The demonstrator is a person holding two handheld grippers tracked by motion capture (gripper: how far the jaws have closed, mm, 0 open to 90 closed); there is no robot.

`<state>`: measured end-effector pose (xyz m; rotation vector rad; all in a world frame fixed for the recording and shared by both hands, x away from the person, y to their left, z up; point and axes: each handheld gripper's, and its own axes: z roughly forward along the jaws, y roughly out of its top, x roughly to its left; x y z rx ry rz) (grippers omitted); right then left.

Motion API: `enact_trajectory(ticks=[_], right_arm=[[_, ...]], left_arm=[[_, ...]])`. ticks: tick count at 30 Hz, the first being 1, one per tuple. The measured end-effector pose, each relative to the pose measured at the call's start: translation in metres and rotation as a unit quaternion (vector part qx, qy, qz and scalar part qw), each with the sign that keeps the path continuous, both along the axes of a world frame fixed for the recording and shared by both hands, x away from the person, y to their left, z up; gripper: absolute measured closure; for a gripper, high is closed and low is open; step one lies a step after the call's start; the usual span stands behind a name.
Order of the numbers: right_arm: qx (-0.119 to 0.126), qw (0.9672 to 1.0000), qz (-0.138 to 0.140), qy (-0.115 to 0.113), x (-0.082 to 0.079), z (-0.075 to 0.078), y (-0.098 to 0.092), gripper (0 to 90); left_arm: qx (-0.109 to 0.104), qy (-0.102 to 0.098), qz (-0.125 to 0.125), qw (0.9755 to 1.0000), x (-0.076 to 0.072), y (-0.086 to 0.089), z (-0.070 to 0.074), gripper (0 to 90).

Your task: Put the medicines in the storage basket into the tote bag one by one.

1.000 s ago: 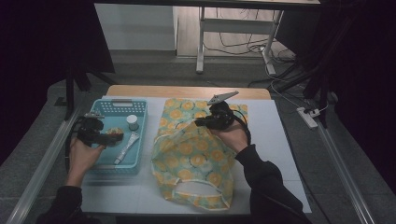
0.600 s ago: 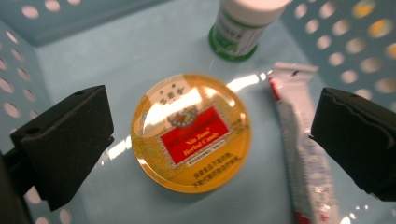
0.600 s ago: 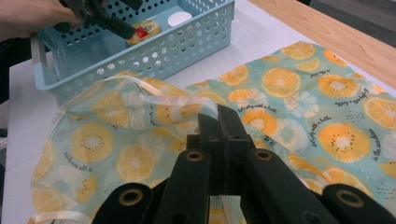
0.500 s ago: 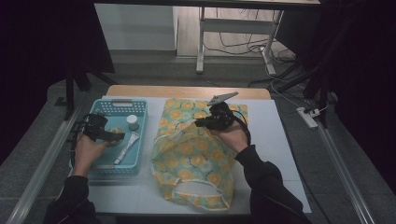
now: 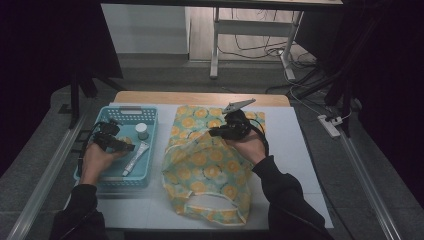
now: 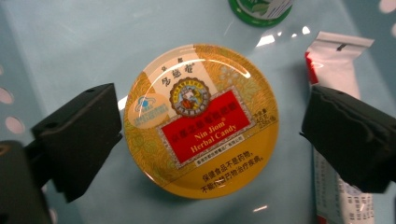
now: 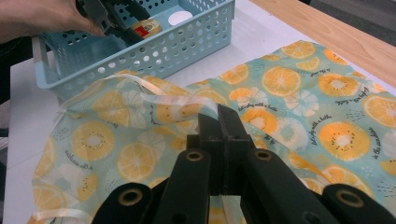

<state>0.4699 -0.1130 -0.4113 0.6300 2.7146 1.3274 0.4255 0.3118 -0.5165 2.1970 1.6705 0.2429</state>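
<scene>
**Inspector:** Left gripper point(image 6: 210, 135) brackets the candy tin point(image 6: 201, 120) in the blue basket point(image 5: 150, 116), jaws closing, pads not yet touching.

**Assistant:** Handling?

**Inspector:** Rigid, light, glossy lid, likely slippery. Grip its rim. Right gripper point(image 7: 219, 122) pinches the fruit-print bag point(image 7: 299, 98).

From my left gripper view the green-rimmed white jar point(image 6: 260, 9) is cut by the top edge. The white-and-red squeeze tube point(image 6: 337, 65) is partly behind a black jaw, running off the bottom edge; its print is unreadable.
</scene>
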Motion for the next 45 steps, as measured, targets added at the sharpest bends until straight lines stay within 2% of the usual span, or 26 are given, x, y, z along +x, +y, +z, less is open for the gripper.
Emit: enact_trajectory(ticks=[4, 15, 23, 33, 41, 45], right_arm=[[0.000, 1.0000, 0.000, 0.001, 0.000, -0.001, 0.000, 90.0], [0.003, 1.0000, -0.003, 0.002, 0.000, -0.003, -0.003, 90.0], [0.006, 1.0000, -0.004, 0.000, 0.001, -0.002, -0.003, 90.0], [0.008, 1.0000, -0.005, 0.002, 0.001, -0.002, -0.003, 90.0], [0.009, 0.9999, -0.006, 0.001, 0.001, -0.002, -0.004, 90.0], [0.008, 0.9999, -0.006, 0.001, 0.002, -0.003, -0.003, 90.0]], left_arm=[[0.001, 0.009, 0.006, 0.9999, 0.000, 0.001, -0.001, 19.2], [0.006, 0.023, 0.015, 0.9996, 0.002, -0.001, 0.001, 20.2], [-0.016, -0.008, 0.026, 0.9995, -0.004, 0.002, 0.010, 20.4], [-0.036, -0.038, 0.010, 0.9986, -0.010, 0.006, 0.022, 20.4], [-0.058, -0.059, -0.009, 0.9965, -0.022, 0.010, 0.039, 20.5], [-0.069, -0.076, -0.020, 0.9945, -0.029, 0.007, 0.048, 20.6]])
